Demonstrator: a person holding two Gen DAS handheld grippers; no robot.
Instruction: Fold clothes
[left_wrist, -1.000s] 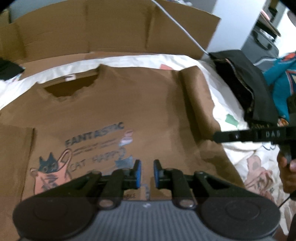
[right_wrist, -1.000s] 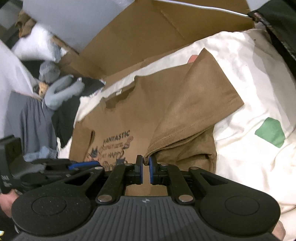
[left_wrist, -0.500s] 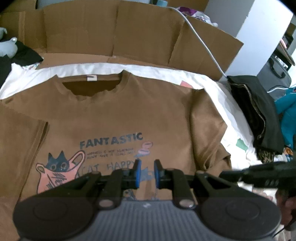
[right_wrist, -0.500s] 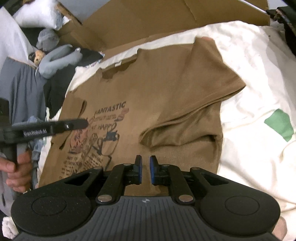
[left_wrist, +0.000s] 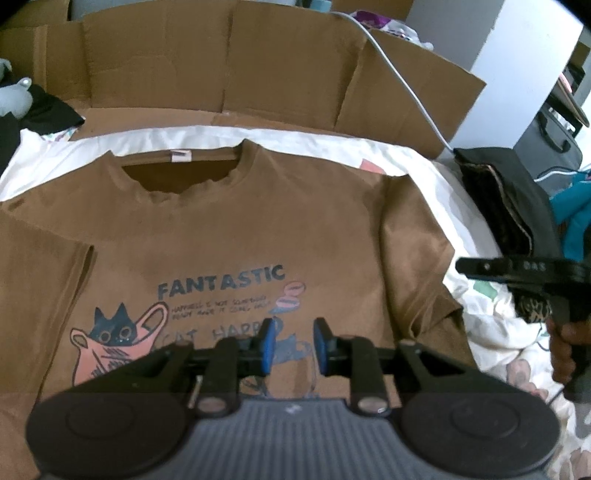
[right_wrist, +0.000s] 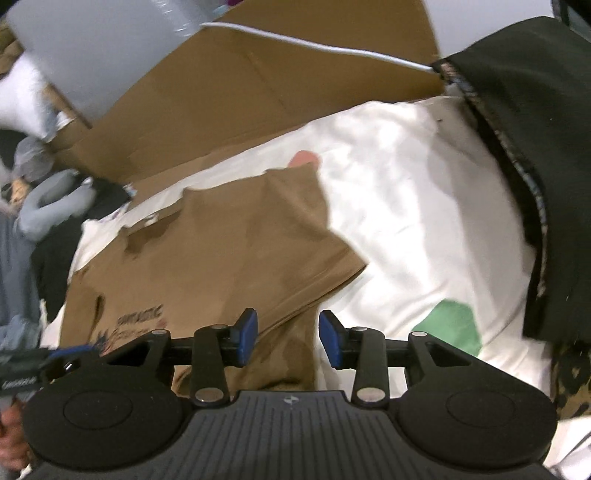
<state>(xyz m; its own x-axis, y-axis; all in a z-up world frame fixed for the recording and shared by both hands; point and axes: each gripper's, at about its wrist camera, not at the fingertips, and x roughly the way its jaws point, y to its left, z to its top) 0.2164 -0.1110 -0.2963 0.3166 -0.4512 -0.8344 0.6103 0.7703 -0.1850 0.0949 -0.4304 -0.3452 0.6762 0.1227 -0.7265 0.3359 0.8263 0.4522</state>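
From the left wrist camera, the brown cotton T-shirt with the cat print and the word FANTASTIC lies face up and spread flat on the white patterned bedsheet, collar away from the camera, and the left gripper hangs right over the lower part of the print. Its blue-padded jaws stand apart with a clear gap, nothing between them but a view of the printed chest below; whether the tips touch the fabric I cannot tell. Off to the right edge, the right gripper shows side-on, held by a hand beside the shirt's sleeve. Behind the bed stands the flattened brown cardboard, and a folded black garment sits at the right. Over to the right wrist camera: the right gripper has its jaws wide apart and empty, poised over the T-shirt's folded-in sleeve edge where brown cloth meets the bedsheet. The picture is blurred. The left gripper peeks in at the lower left.
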